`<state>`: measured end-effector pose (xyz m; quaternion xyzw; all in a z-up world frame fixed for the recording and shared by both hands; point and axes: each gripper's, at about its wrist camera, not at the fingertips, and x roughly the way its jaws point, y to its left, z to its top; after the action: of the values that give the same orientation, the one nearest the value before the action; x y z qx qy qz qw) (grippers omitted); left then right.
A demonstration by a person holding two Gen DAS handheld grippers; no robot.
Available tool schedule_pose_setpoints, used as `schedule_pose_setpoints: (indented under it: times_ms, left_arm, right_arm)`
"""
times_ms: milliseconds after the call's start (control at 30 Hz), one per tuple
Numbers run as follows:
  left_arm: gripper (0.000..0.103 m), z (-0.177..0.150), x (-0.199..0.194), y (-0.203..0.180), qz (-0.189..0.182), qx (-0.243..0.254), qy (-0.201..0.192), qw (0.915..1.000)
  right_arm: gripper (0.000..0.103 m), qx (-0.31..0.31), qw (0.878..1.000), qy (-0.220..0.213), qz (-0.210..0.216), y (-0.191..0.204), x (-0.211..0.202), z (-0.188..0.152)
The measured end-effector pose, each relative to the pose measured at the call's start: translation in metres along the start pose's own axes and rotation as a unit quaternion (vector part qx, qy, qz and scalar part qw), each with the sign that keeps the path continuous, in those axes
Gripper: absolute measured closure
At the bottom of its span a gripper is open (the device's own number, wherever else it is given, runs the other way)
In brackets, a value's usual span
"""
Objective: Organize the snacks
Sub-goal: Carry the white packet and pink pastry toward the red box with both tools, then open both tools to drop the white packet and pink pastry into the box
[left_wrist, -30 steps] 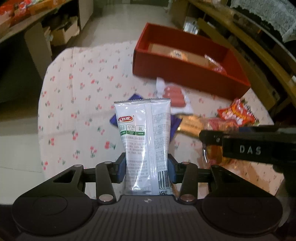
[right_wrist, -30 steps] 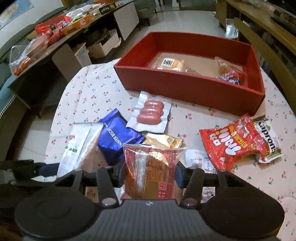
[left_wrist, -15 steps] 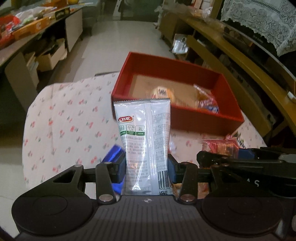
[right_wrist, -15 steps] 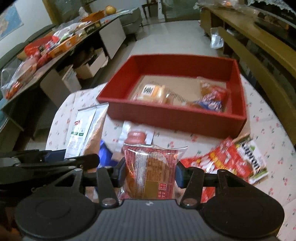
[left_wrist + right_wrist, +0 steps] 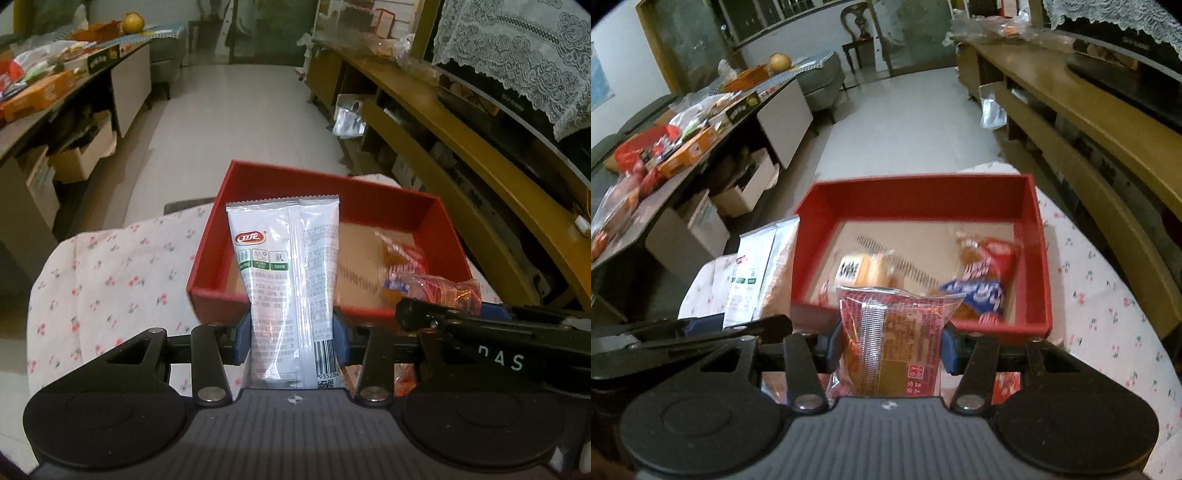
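Silver-white foil catches the light on the tall snack packet (image 5: 286,280) that the left tongs (image 5: 290,341) pinch by its lower part, blue pads pressed against both edges and the jaws closing a little tighter on it; the packet stands upright, with a red logo and green print on its face and a barcode near the bottom. Beyond it sits the red box (image 5: 212,291) on the worktop, which is covered with a white cloth printed with small red cherries (image 5: 107,280). From the left wrist view the packet stands in front of the box's near left corner, held up in the air and not resting on anything. The right tongs (image 5: 890,347) grip a clear, red-printed wrapper with a brown cake inside (image 5: 892,339), the pads squeezing its two sides, and it too is held up, in front of the near wall of the red box. Inside the box, on its brown cardboard floor, lie a wrapped yellowish bun with a black-and-white label (image 5: 862,269) towards the left and a red and blue bag (image 5: 982,275) towards the right; both are slightly blurred. In the right wrist view the silver-white packet shows at the left, just beside the box's left wall, with the left tongs' black arm below it.
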<state>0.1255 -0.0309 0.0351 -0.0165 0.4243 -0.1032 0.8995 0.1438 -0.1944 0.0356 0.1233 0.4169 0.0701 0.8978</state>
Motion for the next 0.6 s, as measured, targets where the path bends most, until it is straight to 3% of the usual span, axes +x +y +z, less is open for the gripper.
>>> schedule_pose_setpoints:
  times_ms: [600]
  left_arm:
    - [0.054,0.042,0.060,-0.005,0.022,-0.001,0.007,0.9997]
  right_arm:
    - [0.052,0.013,1.000,0.003,-0.024,-0.021,0.060,0.048]
